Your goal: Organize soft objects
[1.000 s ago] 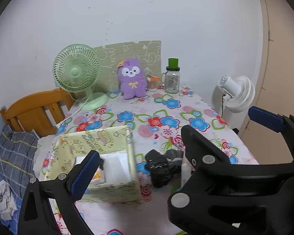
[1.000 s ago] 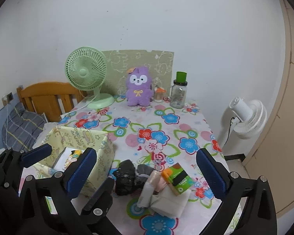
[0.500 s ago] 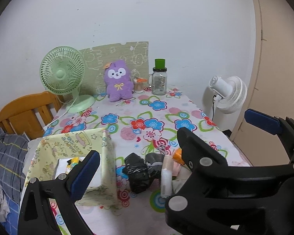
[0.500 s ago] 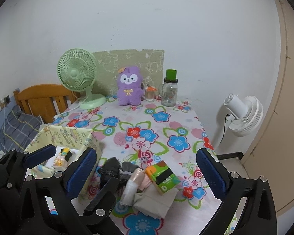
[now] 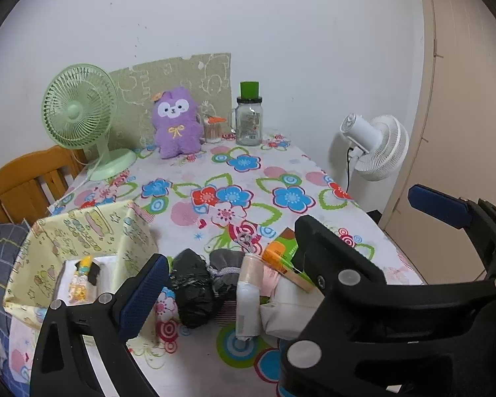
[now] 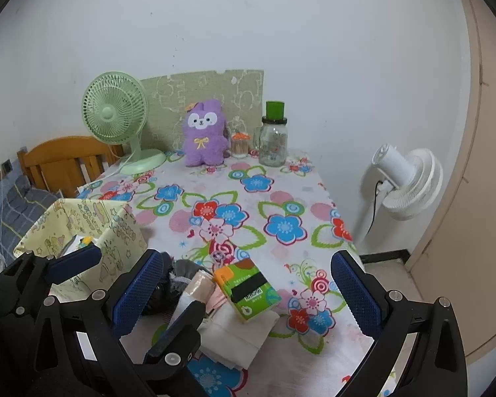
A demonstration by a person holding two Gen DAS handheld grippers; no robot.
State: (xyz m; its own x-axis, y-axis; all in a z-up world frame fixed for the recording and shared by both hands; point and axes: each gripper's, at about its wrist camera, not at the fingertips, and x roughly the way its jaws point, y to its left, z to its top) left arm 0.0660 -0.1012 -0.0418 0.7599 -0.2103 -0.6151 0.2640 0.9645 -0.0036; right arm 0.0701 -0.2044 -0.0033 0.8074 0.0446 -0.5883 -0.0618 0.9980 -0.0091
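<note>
So here's where I'm at: both grippers hang over the near edge of the table, and the pile of soft stuff sits right under them; the left gripper has its fingers spread wide with nothing between them, and the right gripper is just as wide open and empty. The pile, in the right wrist view, is around 6 o'clock on the tablecloth: a black bundle, a grey bundle touching it, a pale roll, a folded white cloth, and a green tissue pack lying on top of the cloth. The yellow box sits at about 8 o'clock, just beside the black bundle, with some things already in it. My worries: everything is bunched up and touching, so closing on one piece could easily drag a neighbour along; the tissue pack rides on the cloth, so pulling the cloth first would likely tip the pack off the near edge; the roll looks like it'd squirt out sideways if I pinch it off-centre; the box wall looks flimsy, so clipping it with a finger may fold it in or shove the box toward the edge; and the two grippers overlap in both views, so I could knock them together.
</note>
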